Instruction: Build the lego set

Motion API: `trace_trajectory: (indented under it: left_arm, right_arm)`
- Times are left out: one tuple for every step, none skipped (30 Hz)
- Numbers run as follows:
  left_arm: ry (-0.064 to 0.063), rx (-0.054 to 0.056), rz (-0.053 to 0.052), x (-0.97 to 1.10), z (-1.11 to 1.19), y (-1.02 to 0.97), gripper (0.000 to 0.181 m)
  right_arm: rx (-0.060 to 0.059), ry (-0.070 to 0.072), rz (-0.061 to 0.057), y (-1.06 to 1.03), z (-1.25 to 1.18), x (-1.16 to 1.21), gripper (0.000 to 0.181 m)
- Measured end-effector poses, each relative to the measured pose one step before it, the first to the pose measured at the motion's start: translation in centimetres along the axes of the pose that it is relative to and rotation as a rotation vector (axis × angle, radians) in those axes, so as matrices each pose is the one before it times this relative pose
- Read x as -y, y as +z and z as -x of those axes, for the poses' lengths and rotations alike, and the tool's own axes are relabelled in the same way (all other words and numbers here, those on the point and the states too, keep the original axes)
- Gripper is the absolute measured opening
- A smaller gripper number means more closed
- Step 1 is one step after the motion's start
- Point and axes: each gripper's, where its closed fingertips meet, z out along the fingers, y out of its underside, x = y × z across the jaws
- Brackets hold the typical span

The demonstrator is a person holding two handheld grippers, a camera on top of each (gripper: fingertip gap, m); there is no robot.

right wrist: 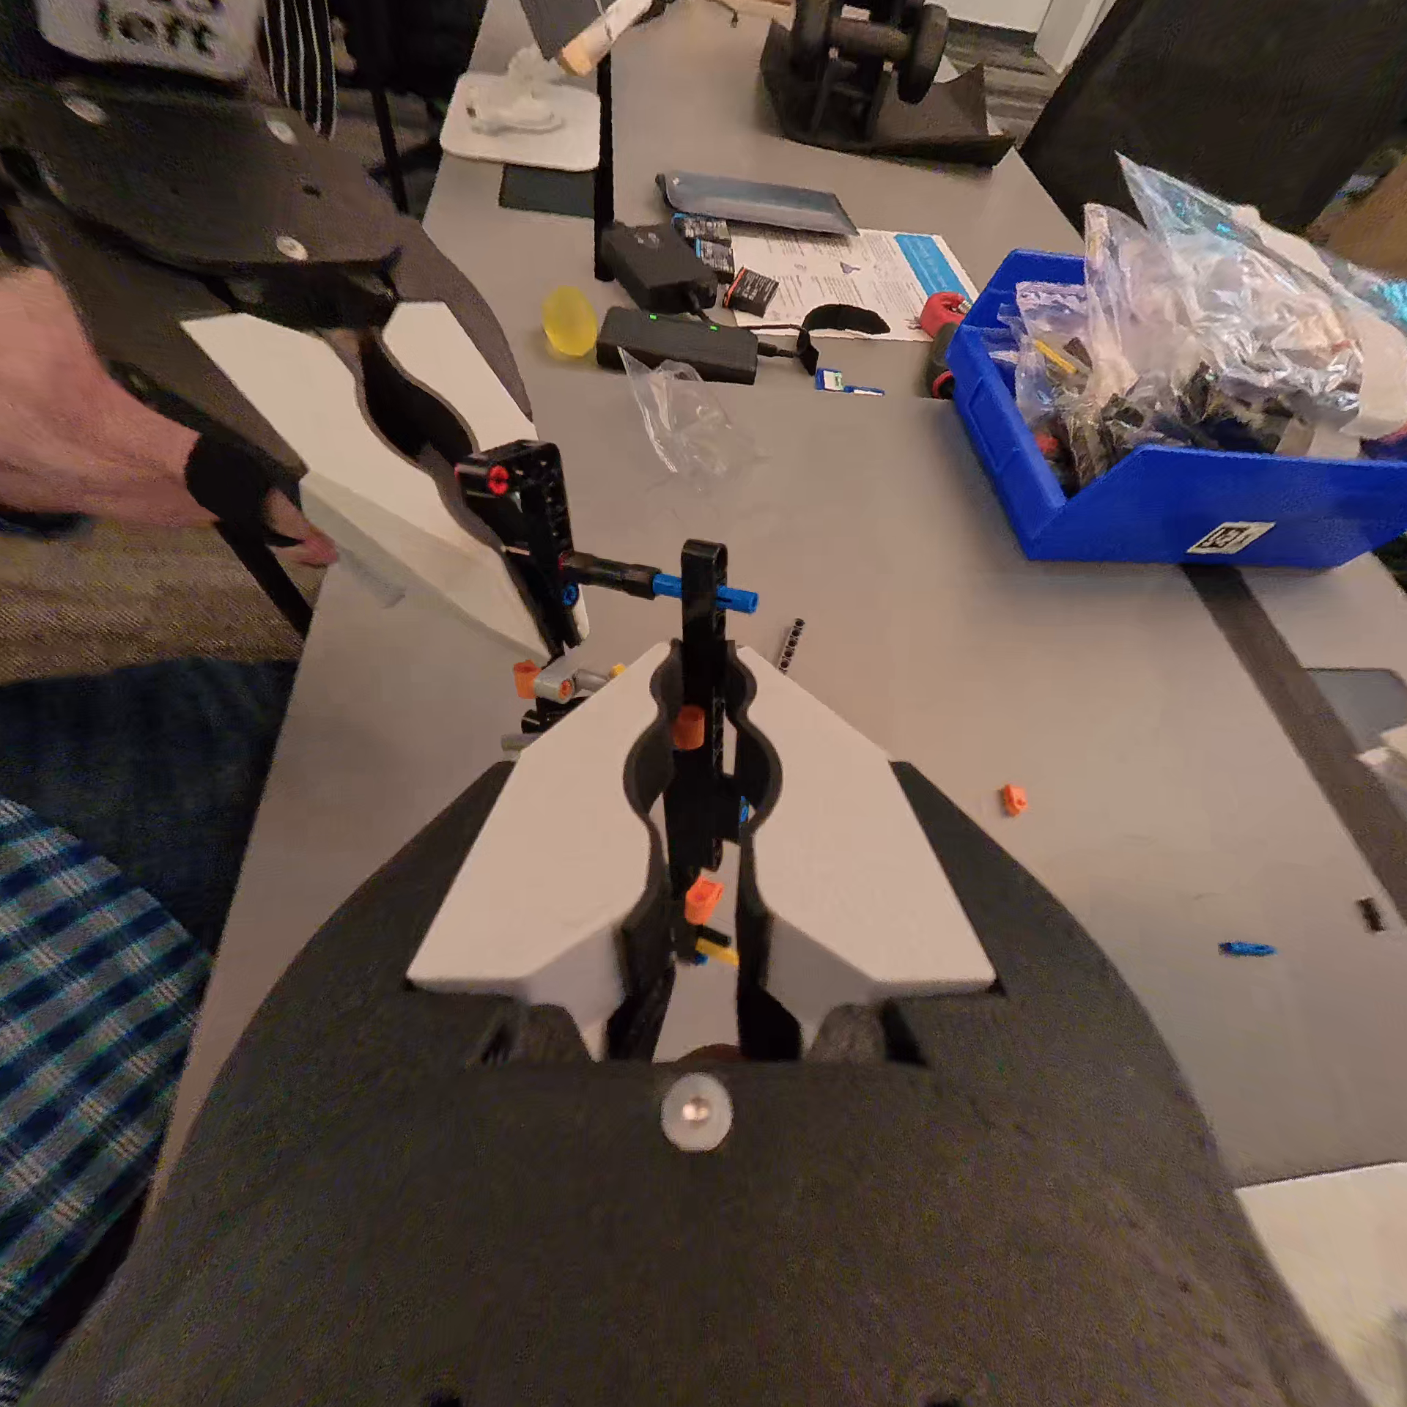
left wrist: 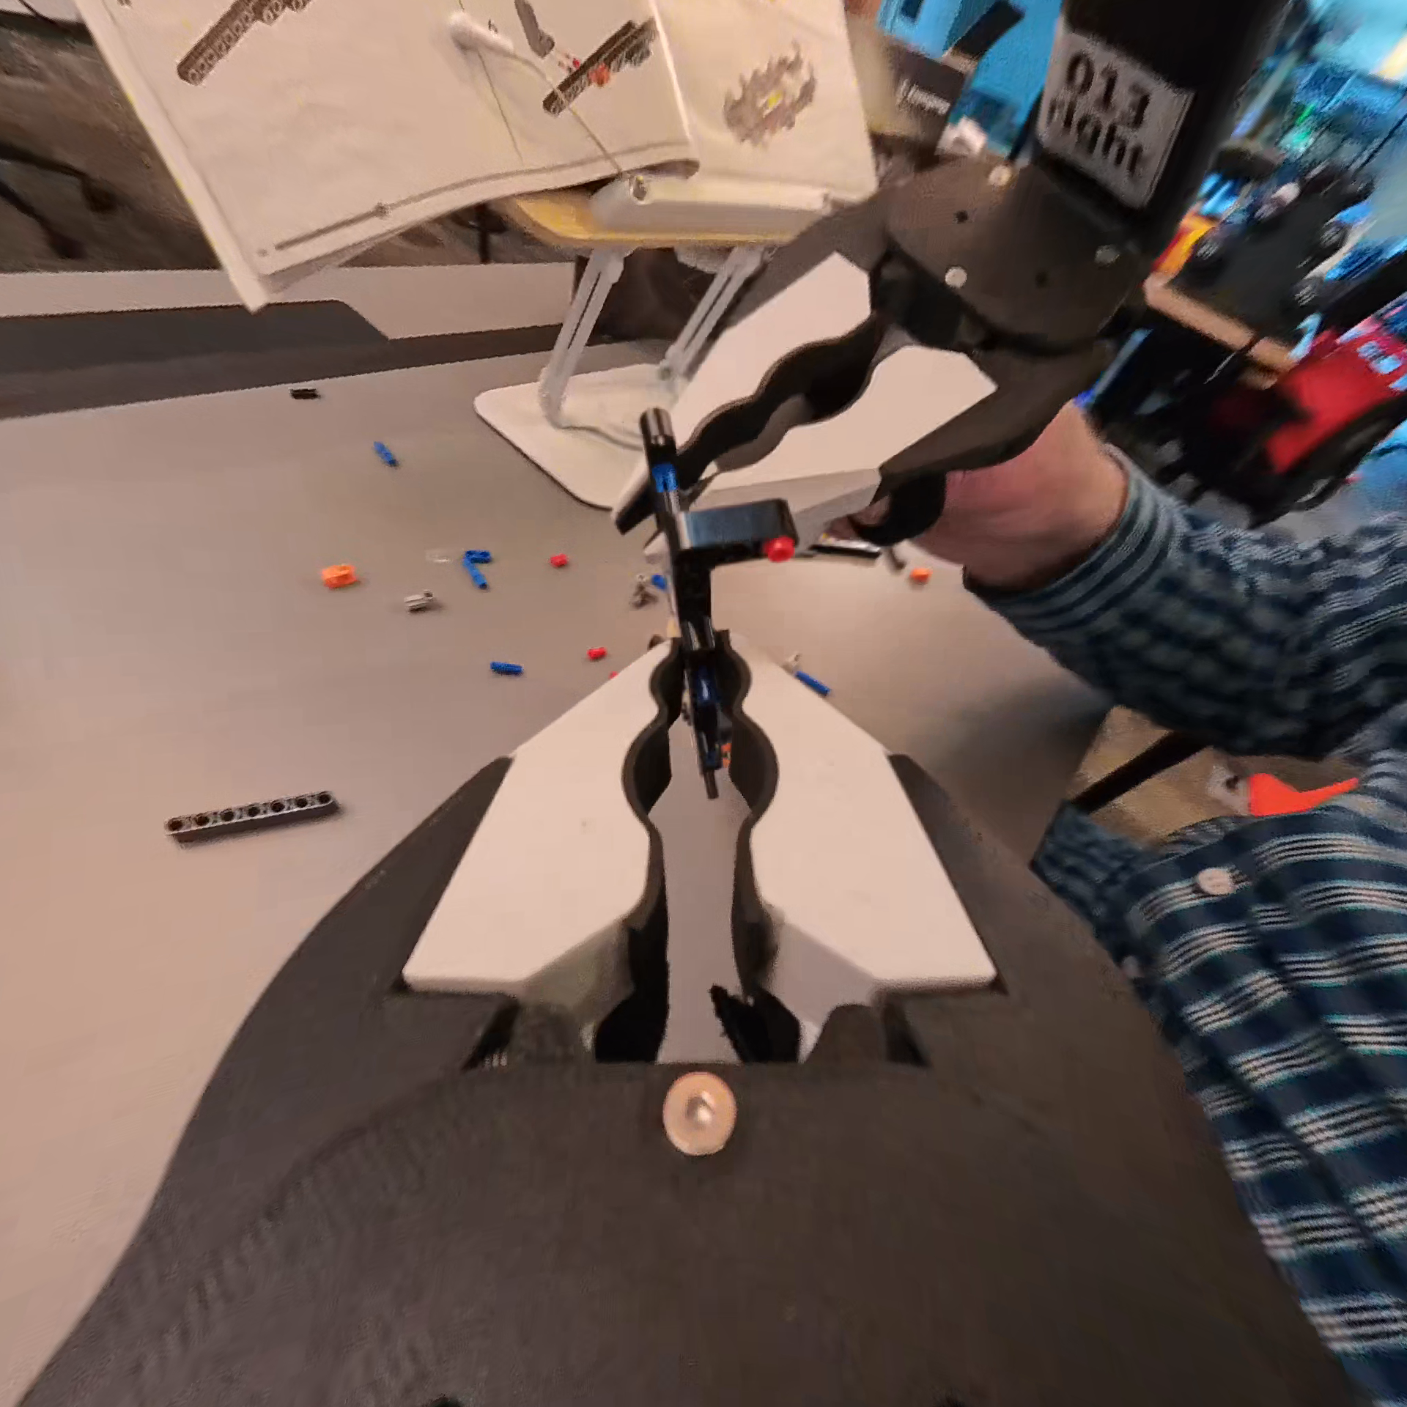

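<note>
Above the grey table (right wrist: 952, 685), the left gripper (left wrist: 697, 655) clamps one black frame piece (right wrist: 533, 533), long axis upright. The right gripper (right wrist: 700, 655) clamps one black beam (right wrist: 702, 601), pointing forward along its fingers; one blue-tipped axle (right wrist: 662, 585) joins them crosswise.

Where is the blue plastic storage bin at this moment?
In the right wrist view, the blue plastic storage bin sits on the grey table at the upper right, holding clear plastic bags of parts.
</note>
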Motion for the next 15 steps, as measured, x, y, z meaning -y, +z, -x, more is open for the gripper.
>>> trace_trajectory:
  left_arm:
    - [-0.0136,-0.0191,-0.0094,0.263,-0.061,0.022,0.006]
    - [-0.0110,-0.0211,0.0001,0.119,-0.110,0.086,0.006]
    - [-0.0116,-0.0239,0.0061,0.061,-0.140,0.096,0.006]
    - [-0.0115,-0.0214,0.0018,0.117,-0.094,0.052,0.006]
    - [-0.0117,-0.0193,-0.0003,0.135,-0.029,0.038,0.006]
    - [-0.0081,-0.0188,0.0056,0.056,0.014,0.012,0.005]
    - [-0.0041,-0.0163,0.0023,0.091,0.046,-0.013,0.005]
    - [-0.0056,-0.0196,0.0028,0.091,-0.018,0.007,0.005]
    - [-0.0046,-0.0252,0.0082,-0.007,-0.117,0.038,0.005]
    - [-0.0053,-0.0346,0.0162,-0.175,-0.255,0.093,0.005]
    - [-0.0080,-0.0278,0.0075,-0.060,-0.159,0.078,0.005]
    - [-0.0080,-0.0201,0.0044,-0.036,-0.078,0.105,0.005]
    - [-0.0114,-0.0154,-0.0004,0.002,0.004,0.120,0.005]
    - [-0.0060,-0.0108,0.0027,-0.078,0.057,0.130,0.005]
    - [-0.0008,-0.0110,0.0031,-0.097,0.004,0.154,0.005]
  right_arm:
    - [0.0033,0.0312,-0.0083,-0.212,-0.057,0.055,0.007]
    - [0.0031,0.0288,-0.0082,-0.183,-0.050,0.039,0.007]
    - [0.0050,0.0282,-0.0085,-0.173,-0.029,0.014,0.007]
    - [0.0056,0.0272,-0.0099,-0.179,-0.012,0.016,0.007]
    - [0.0054,0.0245,-0.0139,-0.197,-0.006,0.040,0.007]
    - [0.0075,0.0179,-0.0180,-0.237,0.033,0.076,0.007]
    - [0.0105,0.0096,-0.0182,-0.246,0.089,0.093,0.008]
    - [0.0115,0.0044,-0.0148,-0.237,0.092,0.033,0.008]
    - [0.0118,0.0037,-0.0121,-0.213,0.103,0.019,0.008]
    - [0.0147,0.0003,-0.0163,-0.217,0.151,0.090,0.011]
    - [0.0133,-0.0024,-0.0103,-0.180,0.115,-0.003,0.013]
    - [0.0112,-0.0006,0.0004,-0.109,0.054,-0.160,0.016]
    - [0.0157,-0.0004,0.0016,-0.095,0.134,-0.160,0.016]
    - [0.0150,0.0016,0.0014,-0.096,0.110,-0.143,0.015]
    - [0.0151,0.0095,-0.0011,-0.119,0.073,-0.122,0.013]
